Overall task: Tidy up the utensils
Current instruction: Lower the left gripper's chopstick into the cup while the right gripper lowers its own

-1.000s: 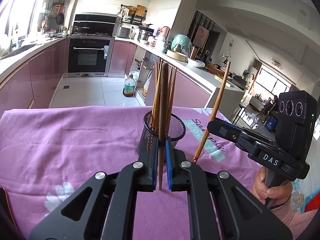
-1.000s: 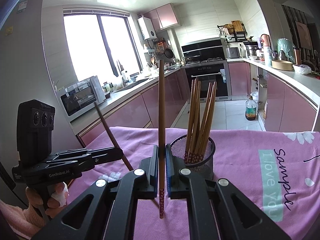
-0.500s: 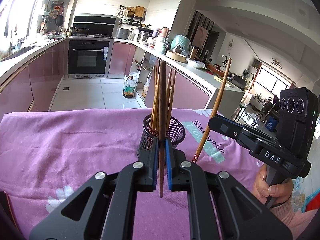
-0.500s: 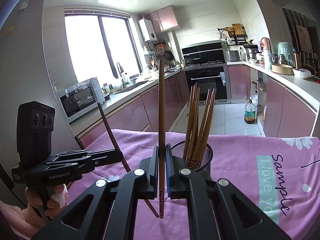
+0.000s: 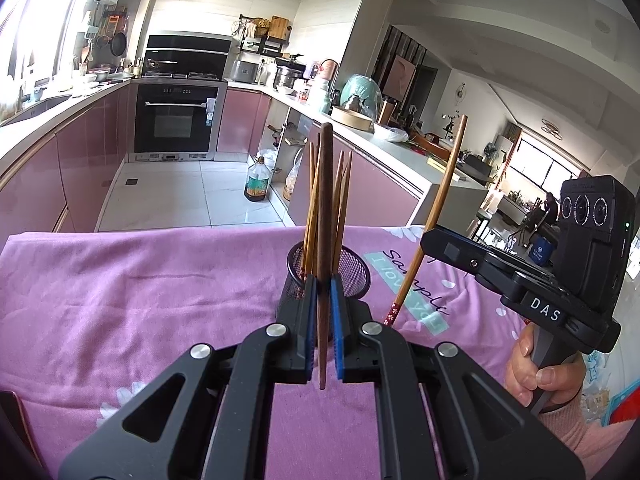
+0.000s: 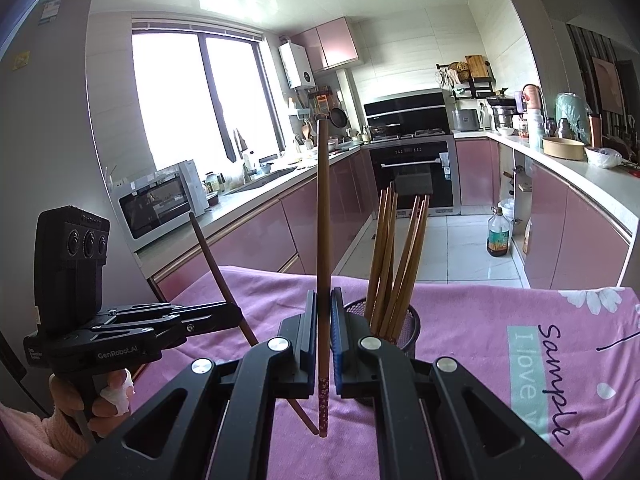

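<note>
A black mesh cup [image 5: 352,276] stands on the purple cloth [image 5: 140,292] and holds several brown chopsticks [image 5: 344,196]. My left gripper [image 5: 323,284] is shut on a dark chopstick [image 5: 325,184] held upright, just in front of the cup. My right gripper [image 6: 323,300] is shut on a brown chopstick [image 6: 322,208], upright, its patterned tip down, just left of the cup [image 6: 412,322]. Each gripper shows in the other's view, the right [image 5: 444,250] with its chopstick [image 5: 440,204], the left [image 6: 224,314] with its chopstick [image 6: 216,264].
The cloth bears a teal "I love you Sample" print [image 6: 536,384] to the right of the cup. Beyond the table edge lie the kitchen floor, a pink counter [image 5: 384,184] and an oil bottle [image 5: 256,184]. A red-blue object [image 5: 624,404] lies at the far right.
Both grippers have crept closer to the mesh cup and slightly down, each still holding its chopstick upright. The cup looks larger and nearer in both views.
</note>
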